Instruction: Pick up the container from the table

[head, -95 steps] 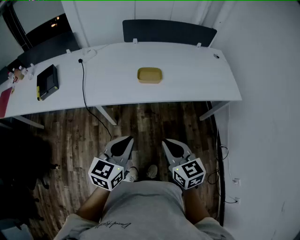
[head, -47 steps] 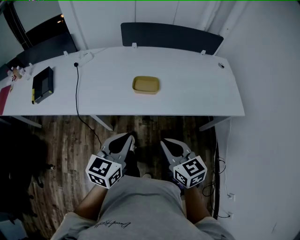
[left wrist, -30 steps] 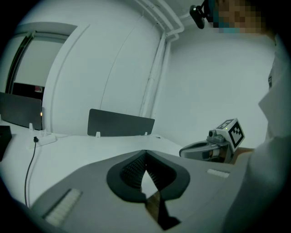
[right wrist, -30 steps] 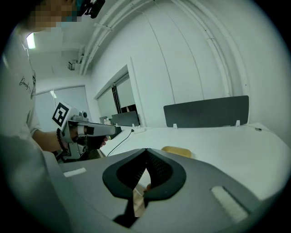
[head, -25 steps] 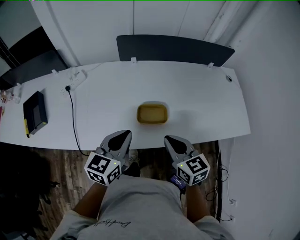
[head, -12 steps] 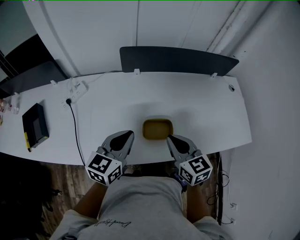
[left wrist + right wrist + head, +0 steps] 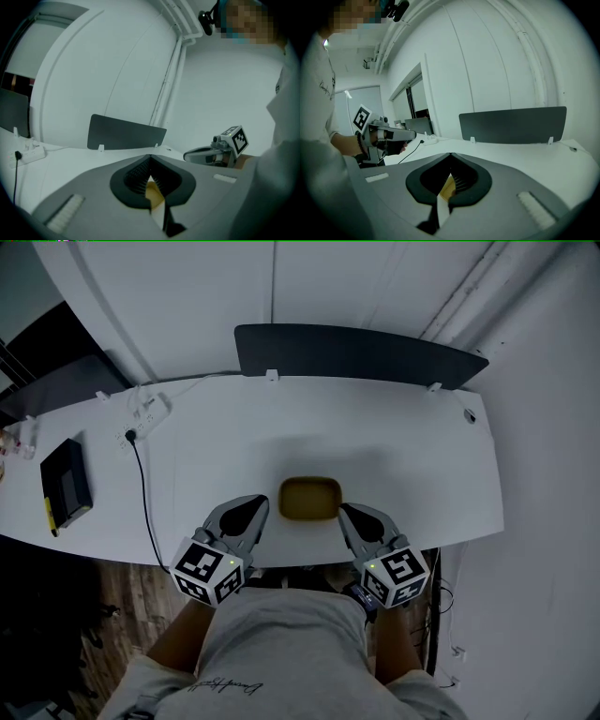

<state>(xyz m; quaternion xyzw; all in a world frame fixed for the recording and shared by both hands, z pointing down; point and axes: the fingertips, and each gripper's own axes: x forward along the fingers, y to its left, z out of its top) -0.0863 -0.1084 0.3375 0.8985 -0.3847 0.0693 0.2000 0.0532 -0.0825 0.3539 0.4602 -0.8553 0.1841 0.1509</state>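
Note:
A shallow yellow container lies on the white table, close to its front edge. My left gripper hovers just left of it and my right gripper just right of it; neither touches it. Both are shut with nothing held. In the left gripper view the shut jaws meet at the left gripper, and a sliver of the container shows through the gap behind the tips. The right gripper looks the same, with the container glimpsed below its tips.
A dark panel stands along the table's back edge. A power strip with a black cable lies at the left, and a black box farther left. A white wall runs along the right. Wooden floor shows below the table edge.
The person has walked up to the table. Both grippers, earlier over the floor, now reach over the front edge on either side of the container. Both stay shut.

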